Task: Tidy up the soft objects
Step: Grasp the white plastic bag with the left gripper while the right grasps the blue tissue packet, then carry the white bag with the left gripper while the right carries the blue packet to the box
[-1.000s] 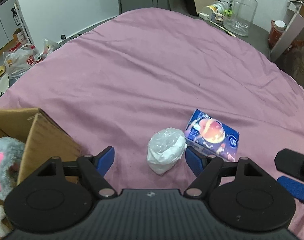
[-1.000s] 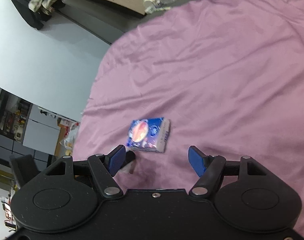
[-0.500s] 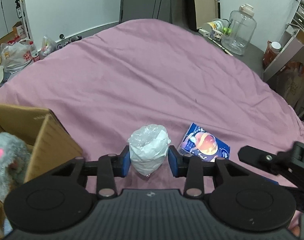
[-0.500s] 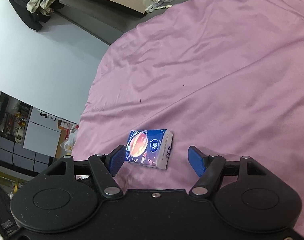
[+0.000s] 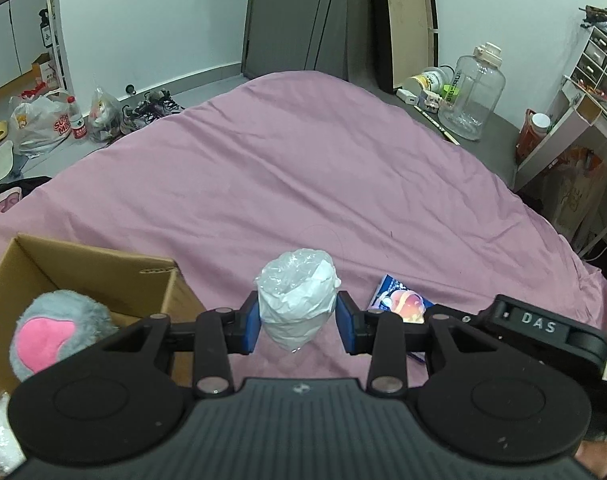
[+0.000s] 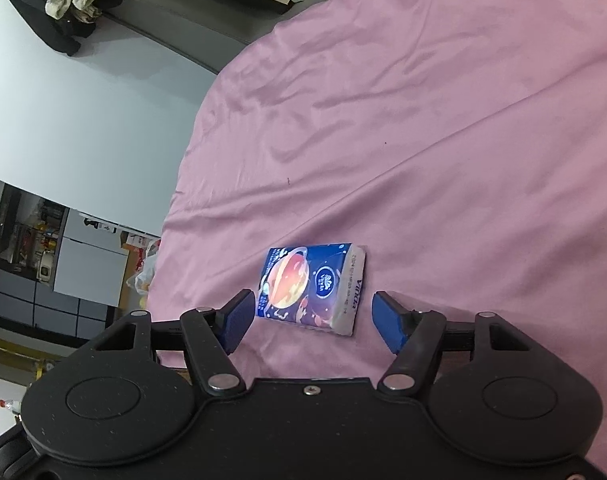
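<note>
Crinkled glossy plastic bundle [image 5: 297, 298]; smooth pink cloth sheet [image 5: 303, 184]; matt cardboard box [image 5: 87, 270]; fluffy plush toy [image 5: 59, 326].

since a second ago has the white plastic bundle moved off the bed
Yes. The white plastic bundle lay on the pink bedspread beside the tissue pack; now the left gripper is shut on it, lifted above the bedspread.

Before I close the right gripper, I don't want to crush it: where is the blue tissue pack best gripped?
Grip the tissue pack across its two long side edges, from above. It lies flat on the pink sheet, already between the open right gripper fingers, with no other edges reachable.
</note>
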A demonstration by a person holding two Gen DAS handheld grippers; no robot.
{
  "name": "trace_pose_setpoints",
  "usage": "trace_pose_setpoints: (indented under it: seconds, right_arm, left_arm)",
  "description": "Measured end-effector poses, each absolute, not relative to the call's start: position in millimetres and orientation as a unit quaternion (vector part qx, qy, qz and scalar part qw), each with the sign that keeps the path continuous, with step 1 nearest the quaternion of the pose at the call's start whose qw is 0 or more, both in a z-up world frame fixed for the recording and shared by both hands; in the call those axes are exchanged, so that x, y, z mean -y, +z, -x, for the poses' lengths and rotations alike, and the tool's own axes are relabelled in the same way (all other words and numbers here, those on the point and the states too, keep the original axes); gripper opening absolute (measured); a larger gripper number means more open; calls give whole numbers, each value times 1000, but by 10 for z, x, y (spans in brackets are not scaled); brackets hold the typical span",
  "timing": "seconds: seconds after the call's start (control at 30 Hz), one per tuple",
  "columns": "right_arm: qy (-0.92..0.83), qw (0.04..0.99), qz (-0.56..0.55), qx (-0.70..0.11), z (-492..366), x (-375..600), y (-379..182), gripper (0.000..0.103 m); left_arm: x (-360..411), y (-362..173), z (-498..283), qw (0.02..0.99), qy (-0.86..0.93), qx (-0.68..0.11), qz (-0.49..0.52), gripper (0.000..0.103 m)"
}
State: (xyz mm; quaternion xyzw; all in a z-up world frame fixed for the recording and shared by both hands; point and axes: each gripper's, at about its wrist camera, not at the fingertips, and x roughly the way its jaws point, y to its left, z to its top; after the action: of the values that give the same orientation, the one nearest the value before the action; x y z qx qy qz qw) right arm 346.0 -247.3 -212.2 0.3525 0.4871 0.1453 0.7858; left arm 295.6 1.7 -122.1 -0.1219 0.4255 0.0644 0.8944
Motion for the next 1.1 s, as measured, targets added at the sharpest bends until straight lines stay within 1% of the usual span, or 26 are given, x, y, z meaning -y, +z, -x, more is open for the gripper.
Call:
trace_pose_setpoints:
  seconds: [0.2,0.27,0.3,0.33,0.37,0.47,0.63,0.67,0.77,1.1]
  right_arm:
    - [140,770,-382,-492,-3516,2504,-2251,59]
    - [137,768,-383,-494,-3540,2500,-2318,52]
    - [137,768,-384,-494,-3565,2498,-2337,50]
    - [138,767,-385,-494,-3594,2491,-2355,44]
    - [137,768,-383,-495,-3618,2481,-2369,40]
    - [133,770,-385,-492,-3598,2480,-2365,34]
    - [119,782,-365,-491,-3461,2481,-2225,31]
    - [116,785,-360,-490,-3415,2487,-2190,28]
    - [113,793,-352,-484,-3261,2515,-2097,24]
    - [109,826,-324,-448,-2820,2581,-1728,21]
  left_arm:
    - [-57,-1206,-2914,893,65,-427,127,38]
    - [-53,-1201,-2901,893,64,-428,127,38]
    - [-53,-1199,-2893,893,63,-428,127,38]
    - [-48,-1197,-2893,893,62,-428,127,38]
    - [-56,-1192,-2887,893,62,-428,128,38]
    - [-58,-1179,-2871,893,62,-428,127,38]
    - [-34,-1136,-2816,894,58,-429,115,38]
    - [-28,-1133,-2805,894,58,-429,114,38]
    - [-9,-1108,-2756,894,57,-430,112,38]
    - [28,-862,-2515,903,47,-413,110,38]
